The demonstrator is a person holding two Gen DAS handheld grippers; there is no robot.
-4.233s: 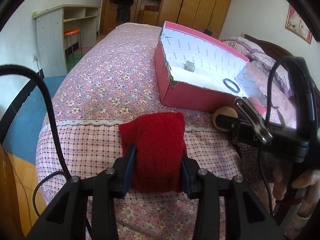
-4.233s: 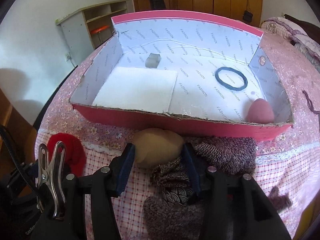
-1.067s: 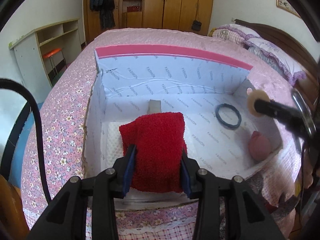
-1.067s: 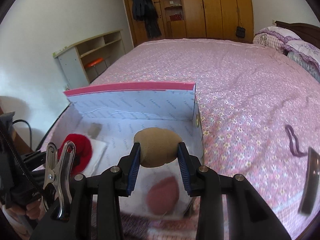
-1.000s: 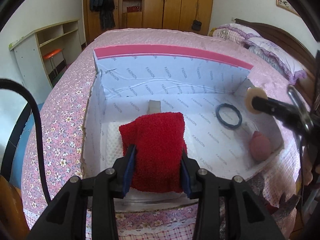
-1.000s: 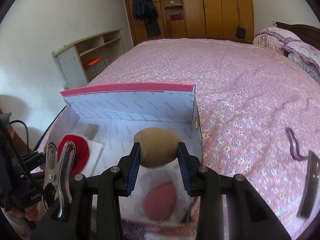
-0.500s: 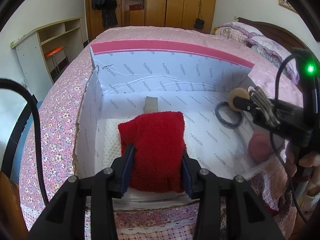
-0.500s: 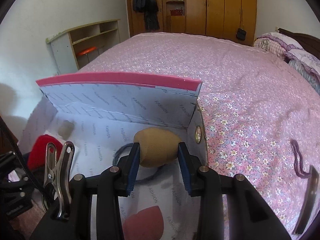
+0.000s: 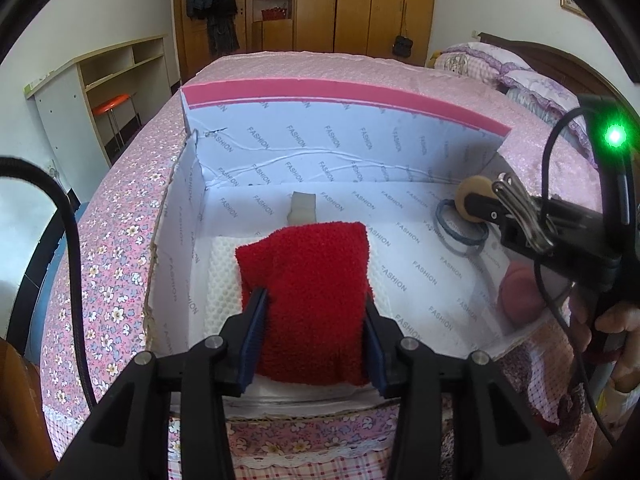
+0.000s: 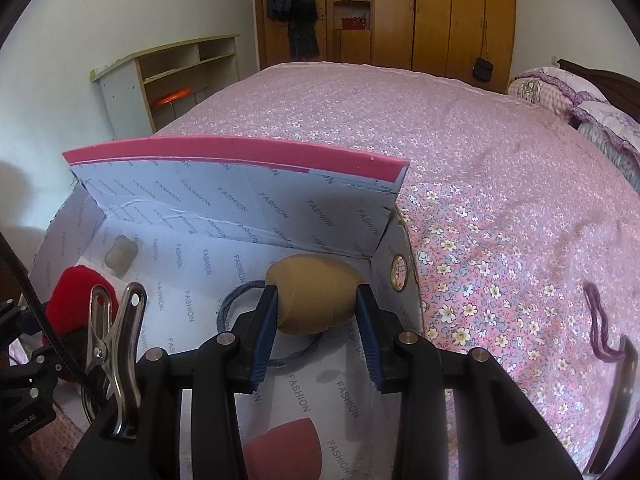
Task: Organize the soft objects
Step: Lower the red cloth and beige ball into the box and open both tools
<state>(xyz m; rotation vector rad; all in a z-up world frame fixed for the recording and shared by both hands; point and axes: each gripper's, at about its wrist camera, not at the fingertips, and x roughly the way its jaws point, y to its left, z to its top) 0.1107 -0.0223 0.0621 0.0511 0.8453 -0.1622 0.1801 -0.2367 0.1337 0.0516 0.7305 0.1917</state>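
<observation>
My left gripper [image 9: 314, 322] is shut on a red fuzzy cloth [image 9: 306, 280] and holds it over the near left part of the pink box [image 9: 344, 98], above a white mesh pad [image 9: 219, 268]. My right gripper [image 10: 316, 318] is shut on a tan egg-shaped sponge [image 10: 314, 298] and holds it inside the box's far right corner, over a dark hair band [image 10: 232, 300]. The right gripper also shows in the left wrist view [image 9: 476, 204]. A pink sponge [image 9: 520, 294] lies at the box's right end. A small grey block [image 9: 303, 206] sits by the back wall.
The box [image 10: 240, 152] stands on a pink floral bedspread [image 10: 480, 200]. Knitted items [image 9: 528, 384] lie on the bed by the box's near right corner. A purple hair tie [image 10: 600, 320] lies on the bed to the right. A wardrobe and a desk stand beyond the bed.
Both grippers have carried their loads from the bed in front of the box to inside it. In the last half second the right gripper has sunk lower toward the hair band.
</observation>
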